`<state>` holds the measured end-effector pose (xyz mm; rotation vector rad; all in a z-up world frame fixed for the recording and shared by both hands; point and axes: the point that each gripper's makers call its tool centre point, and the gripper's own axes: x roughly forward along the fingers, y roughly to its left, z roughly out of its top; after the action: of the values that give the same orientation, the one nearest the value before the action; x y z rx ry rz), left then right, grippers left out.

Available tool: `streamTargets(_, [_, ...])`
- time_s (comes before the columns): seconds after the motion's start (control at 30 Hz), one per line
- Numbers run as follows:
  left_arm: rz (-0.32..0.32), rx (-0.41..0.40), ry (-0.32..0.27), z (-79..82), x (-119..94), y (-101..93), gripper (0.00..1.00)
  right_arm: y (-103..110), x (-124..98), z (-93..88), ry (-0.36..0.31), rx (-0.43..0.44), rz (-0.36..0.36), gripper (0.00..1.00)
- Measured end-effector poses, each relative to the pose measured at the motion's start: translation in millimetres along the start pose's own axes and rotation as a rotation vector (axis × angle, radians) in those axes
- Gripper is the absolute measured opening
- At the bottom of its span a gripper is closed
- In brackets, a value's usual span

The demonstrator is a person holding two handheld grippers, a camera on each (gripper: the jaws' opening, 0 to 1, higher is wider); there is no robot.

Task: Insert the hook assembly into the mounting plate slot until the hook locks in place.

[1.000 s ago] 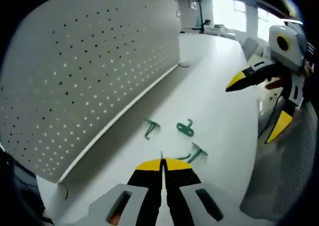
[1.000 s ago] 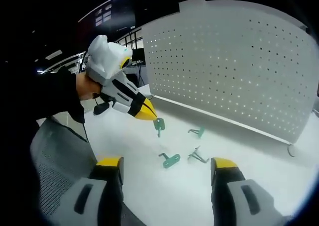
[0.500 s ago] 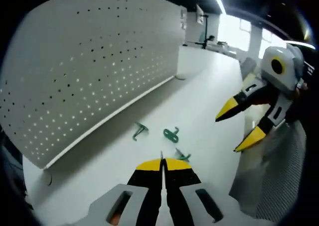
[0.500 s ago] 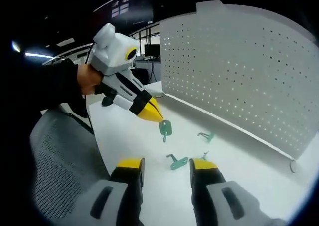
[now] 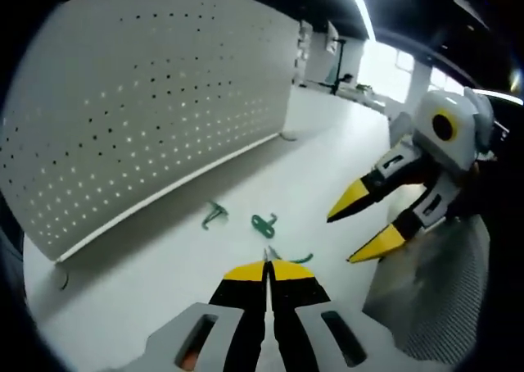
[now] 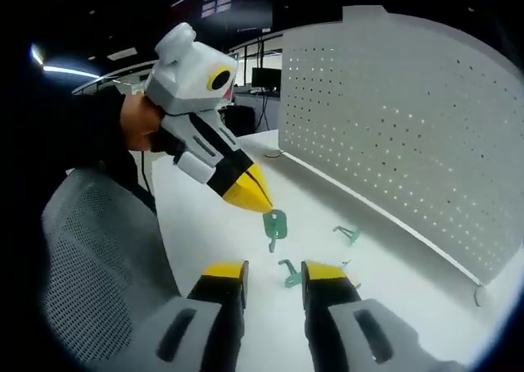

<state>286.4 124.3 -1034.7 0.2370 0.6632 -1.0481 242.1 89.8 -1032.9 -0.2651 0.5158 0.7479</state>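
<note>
Down at the bottom of the right gripper view, the right gripper (image 6: pixel 273 275) has its yellow-tipped jaws parted by a narrow gap, nothing between them, hovering just above a green hook piece (image 6: pixel 289 274) on the white table (image 6: pixel 221 233). Just beyond, the left gripper (image 6: pixel 260 201) is clenched on a green hook assembly (image 6: pixel 275 224), which dangles from its tip above the table. In the left gripper view that gripper's jaws (image 5: pixel 266 267) are pressed tight, with a thin wire end poking up between them. So we're in the carry step: one hook is in hand, not yet at the board. Next comes a swing toward the white pegboard mounting plate (image 6: pixel 409 126), lining the hook's prongs up with a hole and pushing until it catches. Farther out, two more green hooks (image 5: pixel 214 215) (image 5: pixel 263 223) lie loose on the table, well short of the upright plate (image 5: pixel 139 110).
</note>
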Motion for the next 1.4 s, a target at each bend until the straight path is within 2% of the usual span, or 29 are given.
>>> streamTargets(0.6, [-0.034,-0.100,-0.055,-2.2,-9.3,-6.3,0.01,9.9,28.3,5.7,0.030,-0.069,0.069,0.14])
streamTargets(1.1, [-0.055,-0.123,-0.056,-2.5,-8.3,-11.9,0.01,9.4,32.0,0.8,0.052,-0.086,0.083,0.04])
streamTargets(1.4, [-0.057,-0.131,-0.052,-5.3,-8.1,-12.9,0.01,8.3,30.2,-0.3,0.059,-0.053,0.079,0.01])
